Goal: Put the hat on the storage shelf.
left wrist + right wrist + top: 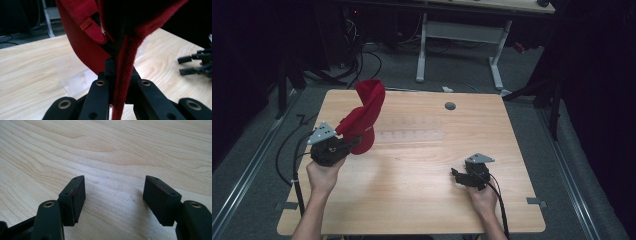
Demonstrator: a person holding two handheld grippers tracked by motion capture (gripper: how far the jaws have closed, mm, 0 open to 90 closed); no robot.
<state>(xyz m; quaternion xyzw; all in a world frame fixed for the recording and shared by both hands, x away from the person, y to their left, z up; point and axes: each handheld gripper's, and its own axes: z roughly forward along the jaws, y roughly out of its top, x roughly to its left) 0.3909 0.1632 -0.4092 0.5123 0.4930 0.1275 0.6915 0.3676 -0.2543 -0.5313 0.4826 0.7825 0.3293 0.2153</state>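
The left gripper [343, 145] has its fingers [110, 72] closed tight on a fold of a red cap [364, 117], which rises up and away from the fingertips, twisted and lifted off the tabletop [412, 165]. In the left gripper view the pinched edge of red fabric [125, 82] runs straight down between the two black fingers, and the cap's body [82, 47] hangs just beyond and above them, with a small orange tag [85, 24] on a strap at its upper part. Beyond the fingertips, low on the wood, lies a clear plastic piece [72, 77], close under the cap.

The right gripper [457, 176] sits low over the tabletop, well apart from the cap, held in the person's right hand [482, 195]. Its fingers [73, 195] stand wide apart with bare light wood [112, 195] between them and nothing held. In the left gripper view the right gripper's two finger ends [190, 65] show far off to the side, pointing inward.

A round grey grommet [450, 106] sits in the tabletop far beyond both sets of fingers.
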